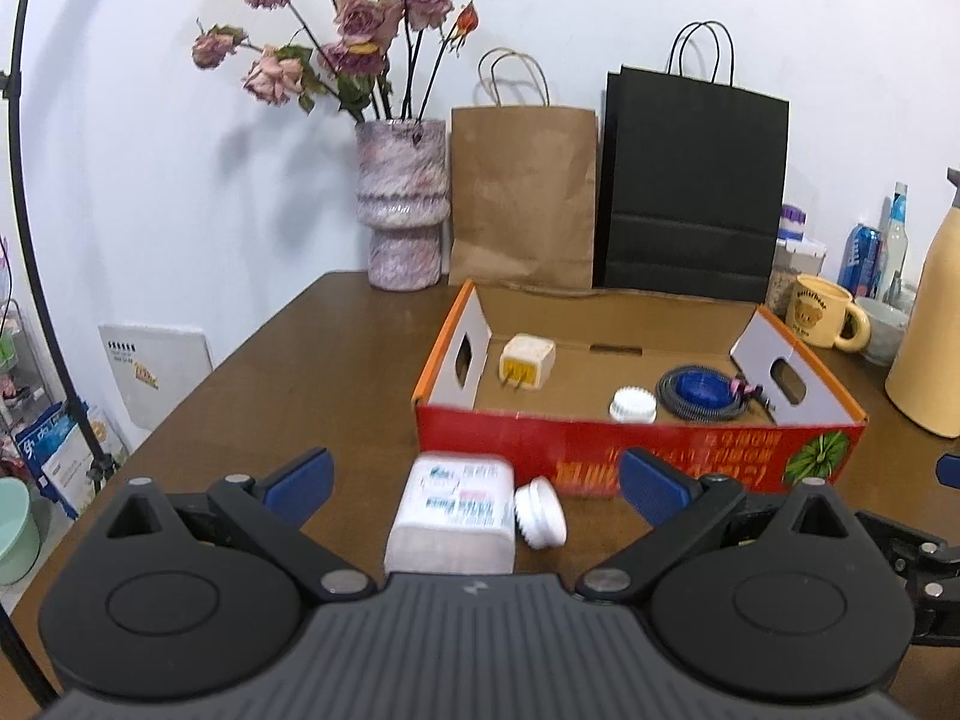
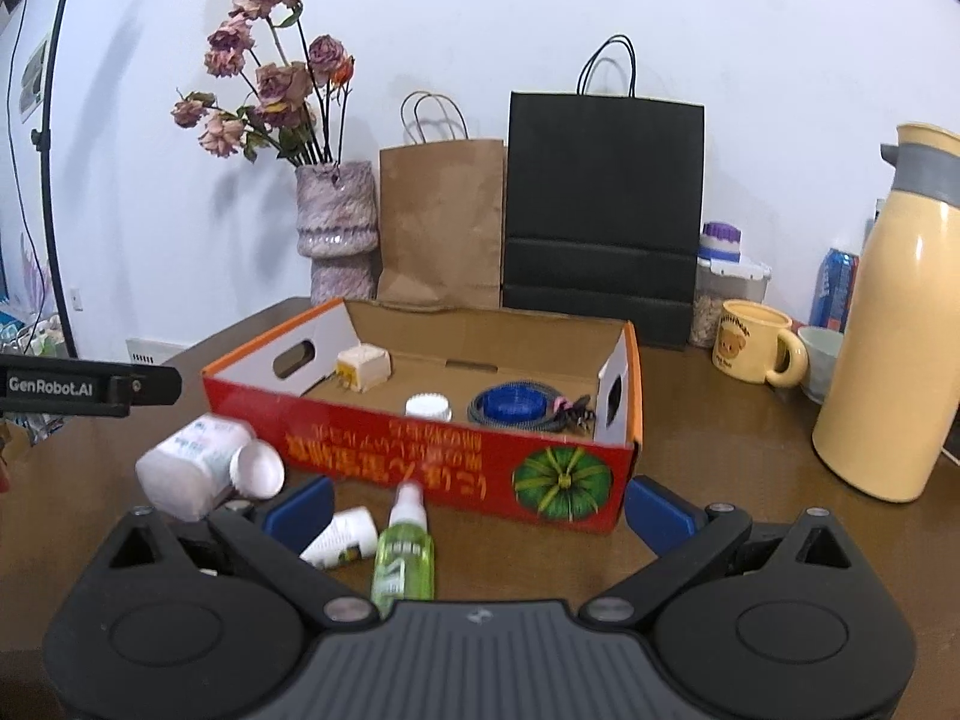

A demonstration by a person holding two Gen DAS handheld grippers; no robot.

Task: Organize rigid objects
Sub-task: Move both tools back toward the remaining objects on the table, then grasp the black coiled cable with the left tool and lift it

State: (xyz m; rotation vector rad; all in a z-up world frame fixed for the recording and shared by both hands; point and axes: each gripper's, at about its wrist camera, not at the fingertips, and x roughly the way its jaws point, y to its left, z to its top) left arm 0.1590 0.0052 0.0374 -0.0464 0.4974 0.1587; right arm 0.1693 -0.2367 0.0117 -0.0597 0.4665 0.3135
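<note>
A red box (image 1: 636, 450) sits open on the brown table (image 1: 288, 372), a little right of centre, with its long side toward the cameras. Inside it lie a cream plug (image 1: 527, 362) at the far left, a white cap (image 1: 632, 404) near the front wall, and a blue coil (image 1: 702, 393) to the right of the cap. The left gripper (image 1: 477, 480) is spread wide, holding nothing; between its blue fingers (image 1: 300, 477), on the table just in front of the box, lies a white bottle (image 1: 453, 513) on its side, its cap pointing right. The right gripper (image 2: 480, 507) is likewise open and empty. In its view a green spray bottle (image 2: 403, 558) lies on the table between the fingers, nozzle toward the box, with a small white tube (image 2: 342, 537) just left of it and the white bottle further left. Behind the box stand a vase (image 1: 401, 204) of dried roses, a brown bag (image 1: 522, 198) and a black bag (image 1: 696, 186); a yellow mug (image 2: 757, 343) and a cream flask (image 2: 894, 324) stand at the right.
</note>
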